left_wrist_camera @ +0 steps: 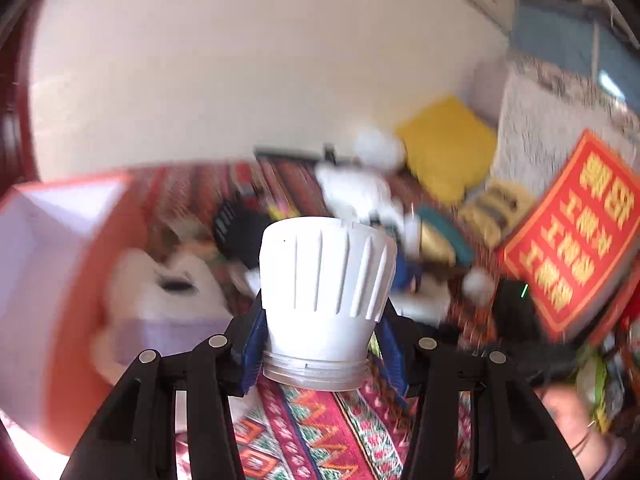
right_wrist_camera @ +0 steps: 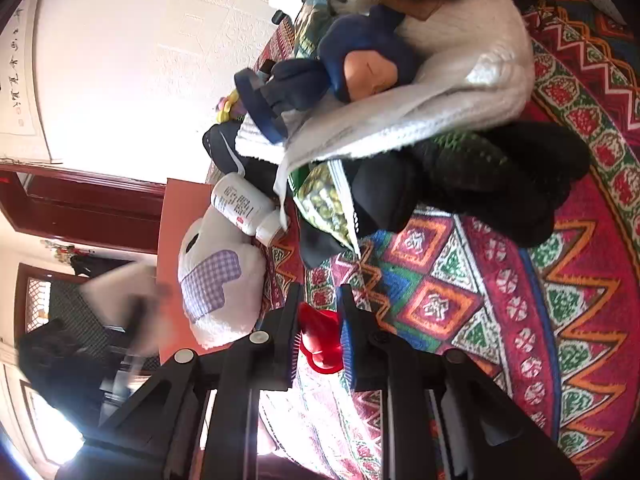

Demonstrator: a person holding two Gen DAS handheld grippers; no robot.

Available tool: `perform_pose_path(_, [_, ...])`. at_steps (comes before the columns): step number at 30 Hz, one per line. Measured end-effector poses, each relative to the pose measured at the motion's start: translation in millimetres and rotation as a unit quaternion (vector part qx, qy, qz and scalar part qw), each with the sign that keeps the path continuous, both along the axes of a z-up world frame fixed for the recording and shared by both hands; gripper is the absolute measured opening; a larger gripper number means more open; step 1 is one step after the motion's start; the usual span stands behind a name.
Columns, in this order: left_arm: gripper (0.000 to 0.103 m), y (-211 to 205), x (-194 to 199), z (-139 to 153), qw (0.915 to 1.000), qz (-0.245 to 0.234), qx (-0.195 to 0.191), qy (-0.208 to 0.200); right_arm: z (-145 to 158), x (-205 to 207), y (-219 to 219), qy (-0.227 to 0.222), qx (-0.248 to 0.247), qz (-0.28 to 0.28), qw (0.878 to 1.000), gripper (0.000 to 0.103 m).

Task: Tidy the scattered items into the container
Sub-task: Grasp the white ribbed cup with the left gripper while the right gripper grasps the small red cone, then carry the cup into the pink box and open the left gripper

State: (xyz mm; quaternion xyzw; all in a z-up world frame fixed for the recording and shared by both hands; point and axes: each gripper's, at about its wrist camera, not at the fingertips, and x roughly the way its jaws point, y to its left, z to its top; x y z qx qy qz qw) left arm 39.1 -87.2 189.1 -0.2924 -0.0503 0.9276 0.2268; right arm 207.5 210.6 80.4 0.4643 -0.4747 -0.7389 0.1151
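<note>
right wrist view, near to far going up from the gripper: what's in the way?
right gripper shut on red piece → white plush with purple check patch → white bottle → navy-hooded doll

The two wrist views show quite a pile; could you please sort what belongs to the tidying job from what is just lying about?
Job:
- left gripper, shut on white bulb base
- right gripper, shut on red piece
- orange container
- white bottle
- blue doll
- white plush

Lying about:
- patterned cloth
- red banner
</note>
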Motion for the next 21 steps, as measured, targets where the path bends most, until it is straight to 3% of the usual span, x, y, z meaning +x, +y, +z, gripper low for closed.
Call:
perform_pose_path(3, [0.047, -52.0, 8.4, 41.2, 0.9956, 0.07, 0.027, 0.055, 2.6, -7.1, -9.0, 0.0, 0.003, 0.007, 1.0, 0.016])
perform_pose_path(6, [0.047, -104.1, -6.6, 45.3, 0.9852, 0.157, 0.019, 0.065, 6.3, -10.0, -15.4, -0.001, 0.011, 0.015, 1.0, 0.016])
perform_pose_path(9, [0.057, -155.4, -43.7, 5.3, 0.9717, 0.236, 0.0, -0.014, 6.1, -12.9, -20.8, -0.004, 0.018, 0.026, 0.999, 0.016])
perform_pose_path(10, [0.073, -171.1, -52.3, -11.7, 0.9637, 0.263, -0.004, -0.046, 5.5, -12.8, -22.0, -0.005, 0.019, 0.031, 0.999, 0.016])
perform_pose_path(11, [0.082, -186.0, -57.3, -26.1, 0.9538, 0.291, -0.005, -0.076, 5.9, -14.4, -25.0, -0.005, 0.019, 0.035, 0.999, 0.016])
perform_pose_path(13, [0.082, -211.6, -56.4, -43.0, 0.9392, 0.322, 0.02, -0.117, 8.1, -20.2, -33.3, -0.001, 0.023, 0.043, 0.999, 0.016])
perform_pose_path(16, [0.084, -243.1, -40.5, -48.3, 0.9265, 0.346, 0.077, -0.126, 16.2, -23.0, -39.0, 0.014, 0.038, 0.056, 0.998, 0.016])
perform_pose_path(19, [0.084, -268.0, -23.1, -49.3, 0.9108, 0.384, 0.09, -0.123, 31.8, -29.7, -54.5, 0.031, 0.078, 0.07, 0.994, 0.016])
perform_pose_path(21, [0.084, -280.2, -11.6, -51.8, 0.9079, 0.388, 0.112, -0.114, 52.4, -35.5, -74.2, 0.057, 0.099, 0.085, 0.99, 0.016])
